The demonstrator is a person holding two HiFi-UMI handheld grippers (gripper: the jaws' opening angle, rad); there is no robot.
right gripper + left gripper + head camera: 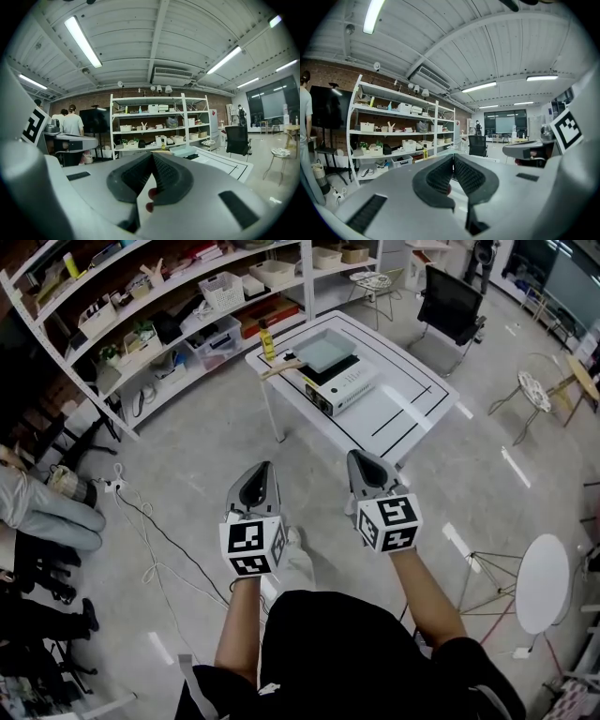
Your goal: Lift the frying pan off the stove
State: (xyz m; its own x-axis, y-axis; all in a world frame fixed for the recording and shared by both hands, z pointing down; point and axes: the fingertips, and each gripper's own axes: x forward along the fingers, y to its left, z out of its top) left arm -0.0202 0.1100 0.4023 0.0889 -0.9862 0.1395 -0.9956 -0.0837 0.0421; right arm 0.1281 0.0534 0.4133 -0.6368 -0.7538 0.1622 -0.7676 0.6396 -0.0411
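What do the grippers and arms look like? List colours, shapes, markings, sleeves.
The left gripper and right gripper have light grey tapering shells and dark ribbed pads. Each carries a white cube with black square markers near the hand. No cables are visible. The forearms are unsleeved; the person wears a black top.

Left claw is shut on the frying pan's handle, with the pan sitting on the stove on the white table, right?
No. The left claw is shut, but on nothing: the head view shows it over the floor, short of the white table, where the frying pan sits on the stove.
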